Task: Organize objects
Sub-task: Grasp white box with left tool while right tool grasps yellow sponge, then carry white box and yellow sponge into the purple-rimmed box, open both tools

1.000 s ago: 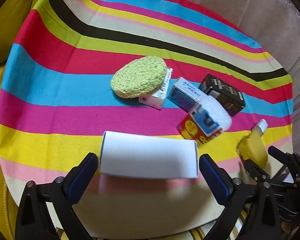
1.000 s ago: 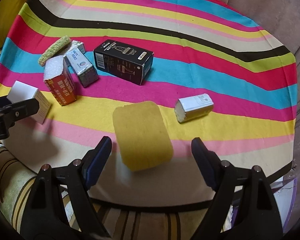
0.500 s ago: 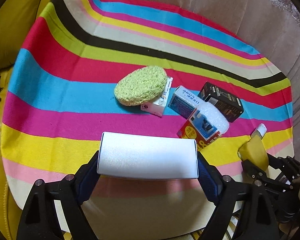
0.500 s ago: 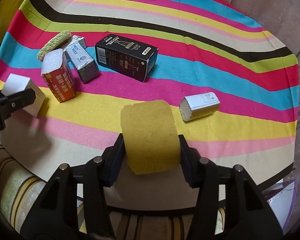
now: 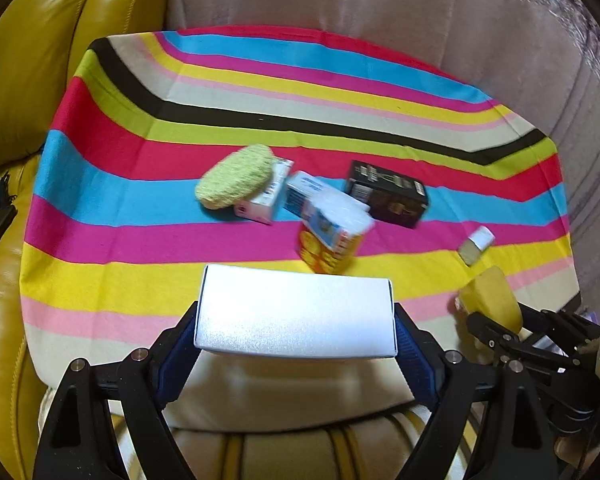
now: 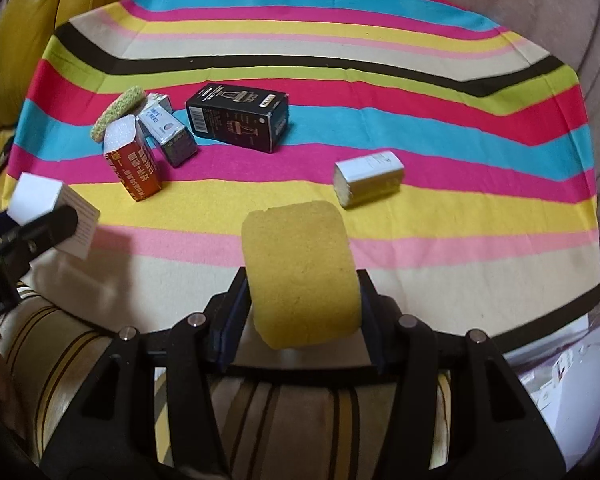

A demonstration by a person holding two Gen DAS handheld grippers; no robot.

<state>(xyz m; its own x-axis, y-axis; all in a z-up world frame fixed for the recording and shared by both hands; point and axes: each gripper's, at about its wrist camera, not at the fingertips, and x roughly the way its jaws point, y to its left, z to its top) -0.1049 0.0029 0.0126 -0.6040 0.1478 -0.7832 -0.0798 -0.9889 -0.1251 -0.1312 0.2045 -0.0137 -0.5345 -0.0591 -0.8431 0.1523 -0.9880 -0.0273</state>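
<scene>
Both tools are built from matte black plastic. On the left gripper (image 5: 296, 338), ribbed blue pads (image 5: 414, 354) are fitted inside the black fingers, and round silver screws are set along the arms. The right gripper (image 6: 300, 312) is made alike, with dark blue pads (image 6: 234, 326) and silver screws.

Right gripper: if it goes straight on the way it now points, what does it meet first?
Probably the striped cloth just beyond the held sponge. The small silver pack lies slightly to the right; depth is unclear.

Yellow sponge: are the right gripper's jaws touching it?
Touching. The right wrist view shows the right gripper jaws pressed against both sides of the yellow sponge.
</scene>
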